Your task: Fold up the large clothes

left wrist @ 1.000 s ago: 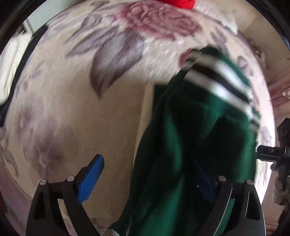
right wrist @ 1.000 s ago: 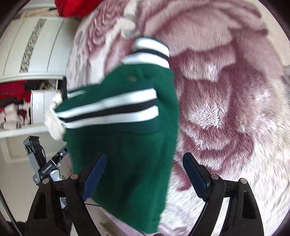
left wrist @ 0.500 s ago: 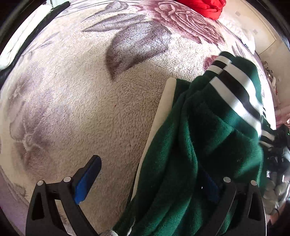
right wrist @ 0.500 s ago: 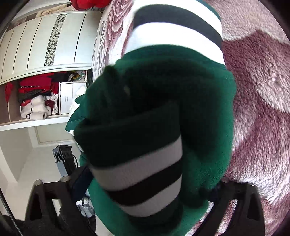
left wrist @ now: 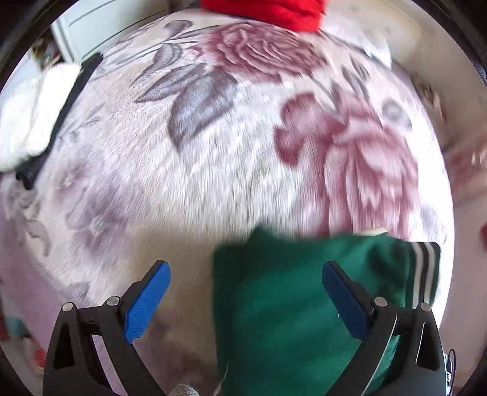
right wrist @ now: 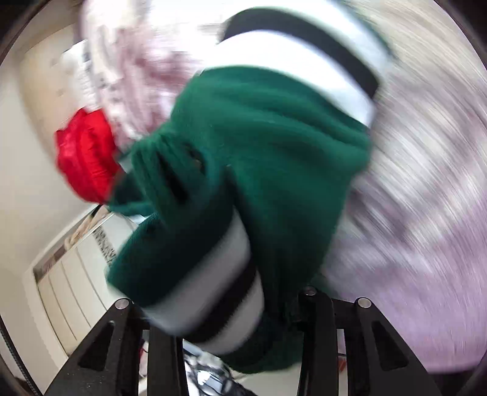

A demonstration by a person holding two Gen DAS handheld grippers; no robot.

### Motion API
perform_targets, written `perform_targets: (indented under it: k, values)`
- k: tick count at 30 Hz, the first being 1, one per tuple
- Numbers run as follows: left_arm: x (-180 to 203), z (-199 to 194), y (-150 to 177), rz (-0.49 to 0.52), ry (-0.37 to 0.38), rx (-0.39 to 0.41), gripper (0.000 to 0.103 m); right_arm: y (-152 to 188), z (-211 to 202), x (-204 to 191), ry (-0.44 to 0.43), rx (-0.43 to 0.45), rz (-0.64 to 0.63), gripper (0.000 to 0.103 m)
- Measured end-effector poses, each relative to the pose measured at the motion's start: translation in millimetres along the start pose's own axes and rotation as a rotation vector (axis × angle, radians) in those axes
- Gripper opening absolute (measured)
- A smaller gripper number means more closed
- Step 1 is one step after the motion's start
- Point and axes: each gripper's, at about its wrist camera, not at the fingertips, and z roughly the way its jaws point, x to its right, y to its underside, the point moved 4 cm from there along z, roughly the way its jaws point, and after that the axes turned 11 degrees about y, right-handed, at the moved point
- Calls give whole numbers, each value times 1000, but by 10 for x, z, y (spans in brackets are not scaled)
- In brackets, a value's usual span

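Since the earlier frames, both views have changed. Half a second back the green sweater draped over the left gripper's right finger and hid its blue pad; now both pads are bare. In the right wrist view the floral blanket has rotated, and the red cloth now sits at mid-left instead of at the top edge.

Left gripper (left wrist: 246, 294): jaws spread as wide as they go, nothing pressed between them. Green sweater (left wrist: 280, 307) lies on the blanket beneath and beyond the claw, its near-left edge falling inside the gap between the fingers, its bulk running under and past the right finger. Black-and-white striped band (left wrist: 424, 268) shows at the sweater's far right, beyond the right finger. Floral blanket (left wrist: 213, 152) fills the rest of the view. Red cloth (left wrist: 268, 12) lies at the far end; a white fluffy item (left wrist: 30, 121) is at the left margin. Frame motion-blurred.

Right gripper (right wrist: 223, 307): jaws closing, with the sweater (right wrist: 258, 152) bunched between the fingers and hiding both pads. Contact with the pads cannot be seen directly, but the fabric stands lifted off the blanket (right wrist: 426, 182) and fills the gap. One striped cuff (right wrist: 213, 292) sits right at the finger bases, a second striped band (right wrist: 319, 61) at the top. Red cloth (right wrist: 85, 155) is behind to the left, and a white cabinet (right wrist: 76, 283) is at lower left. Heavy blur.
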Motion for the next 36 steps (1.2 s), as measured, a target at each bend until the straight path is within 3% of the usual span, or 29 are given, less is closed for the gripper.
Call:
perform_targets:
  k: [4, 7, 8, 10, 12, 13, 16, 20, 23, 24, 26, 27, 30, 34, 36]
  values:
    - [78, 153, 517, 32, -20, -96, 103, 67, -134, 172, 128, -57, -68, 66]
    - [76, 286, 756, 22, -33, -115, 103, -45, -528, -24, 219, -30, -174, 66]
    - [70, 317, 788, 11, -31, -116, 103, -91, -699, -144, 242, -9, -225, 67]
    - [71, 327, 820, -25, -24, -99, 103, -218, -959, -476, 347, 51, -389, 80]
    - [74, 330, 798, -47, -27, -83, 103, -382, -1022, -915, 445, 115, -585, 80]
    - [73, 323, 787, -56, -35, -71, 103, -429, -1015, -1146, 480, 141, -673, 80]
    - [78, 324, 764, -71, -43, -54, 103, -464, -879, -1831, 465, 148, -863, 80]
    - [79, 354, 752, -91, -38, -56, 103, -405, -324, -2523, 450, 83, -978, 80]
    - [82, 359, 750, -97, -32, -56, 103, -409, 91, -2632, 528, 82, -1012, 80]
    - [86, 360, 748, -97, -30, -55, 103, -346, 189, -2577, 542, 77, -1014, 77]
    - [83, 367, 751, -105, -28, -57, 103, -277, 254, -2469, 531, 59, -1026, 33]
    - [82, 372, 754, -109, -25, -59, 103, -269, 357, -2474, 534, 46, -1040, 3]
    - [98, 365, 763, -113, -16, -67, 103, -219, 358, -2434, 522, 98, -1034, 3]
    - [135, 321, 755, -95, -11, -68, 103, -207, 42, -2627, 465, 207, -972, 2]
    - [147, 313, 742, -83, -12, -68, 103, -321, -8, -2734, 484, 253, -956, 2]
